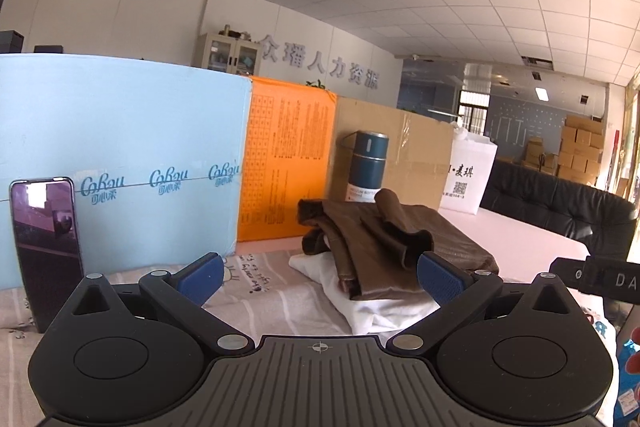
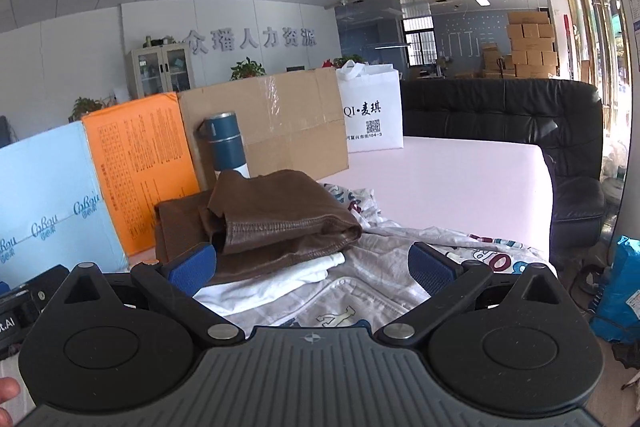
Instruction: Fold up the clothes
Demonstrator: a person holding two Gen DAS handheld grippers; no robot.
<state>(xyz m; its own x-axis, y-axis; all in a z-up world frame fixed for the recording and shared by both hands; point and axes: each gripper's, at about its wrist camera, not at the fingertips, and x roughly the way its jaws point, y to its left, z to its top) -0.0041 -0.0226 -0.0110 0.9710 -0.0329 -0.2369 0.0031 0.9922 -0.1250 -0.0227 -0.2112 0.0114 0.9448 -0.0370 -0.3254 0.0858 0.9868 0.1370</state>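
Note:
A folded brown garment [image 1: 384, 243] lies on top of a folded white garment [image 1: 384, 311] on the patterned sheet [image 1: 272, 291]. My left gripper [image 1: 320, 277] hovers just short of the pile, open, with nothing between its blue pads [image 1: 202, 277]. In the right wrist view the brown garment [image 2: 276, 223] rests on the white garment [image 2: 280, 283], with a printed light cloth [image 2: 400, 263] spread beside them. My right gripper [image 2: 312, 269] is open and empty, low over the white and printed cloth.
A phone [image 1: 46, 251] stands upright at the left. Behind the pile are a blue box [image 1: 120, 163], an orange box [image 1: 288, 163], a cardboard box [image 1: 404, 155], a blue flask [image 1: 366, 167] and a white bag [image 1: 468, 171]. A black sofa [image 2: 520, 131] borders the pink surface [image 2: 440, 179].

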